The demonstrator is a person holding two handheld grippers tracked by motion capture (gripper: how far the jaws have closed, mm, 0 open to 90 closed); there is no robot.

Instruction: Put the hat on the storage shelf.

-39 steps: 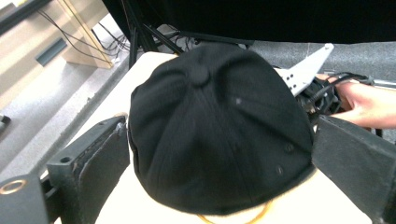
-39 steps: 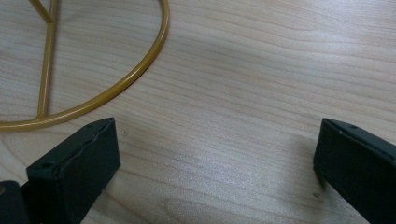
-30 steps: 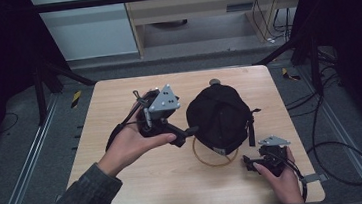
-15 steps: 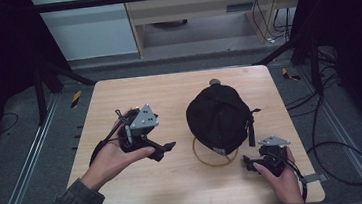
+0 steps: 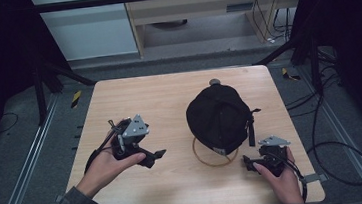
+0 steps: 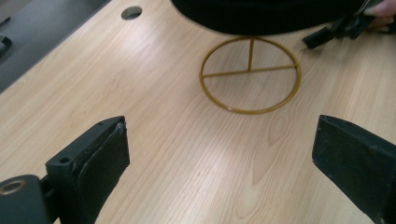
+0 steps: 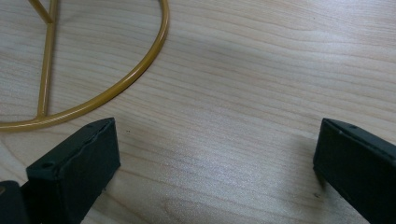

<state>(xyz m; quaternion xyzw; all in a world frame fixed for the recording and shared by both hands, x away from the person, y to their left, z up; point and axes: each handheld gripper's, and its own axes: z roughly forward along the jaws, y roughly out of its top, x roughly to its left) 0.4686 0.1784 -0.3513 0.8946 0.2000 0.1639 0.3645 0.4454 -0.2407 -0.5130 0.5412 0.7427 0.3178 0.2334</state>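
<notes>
A black cap [image 5: 219,118] sits on a gold wire stand [image 5: 216,155] on the right half of the counter [image 5: 168,98], its crown toward the far edge and the stand's ring base showing at its near side. The cap looks soft and light, likely to fold and sag under a pinch, so the stiffer brim or the seamed lower edge seems the better place to grip; which side the brim faces is hard to tell from above. The stand is thin, rigid wire and would probably tip or slide if the cap is dragged rather than lifted off.

The left hand-held gripper [image 5: 158,155] rests toward the counter's left edge, released, jaws spread wide and aimed at the stand. The right hand-held gripper [image 5: 246,163] lies near the near right corner, just beside the ring, also spread and empty.

The left gripper view shows the ring's cross-bar and upright post [image 6: 251,52] under the cap, hidden from above. The right gripper view shows the ring [image 7: 116,84] lying flat on the wood grain.
</notes>
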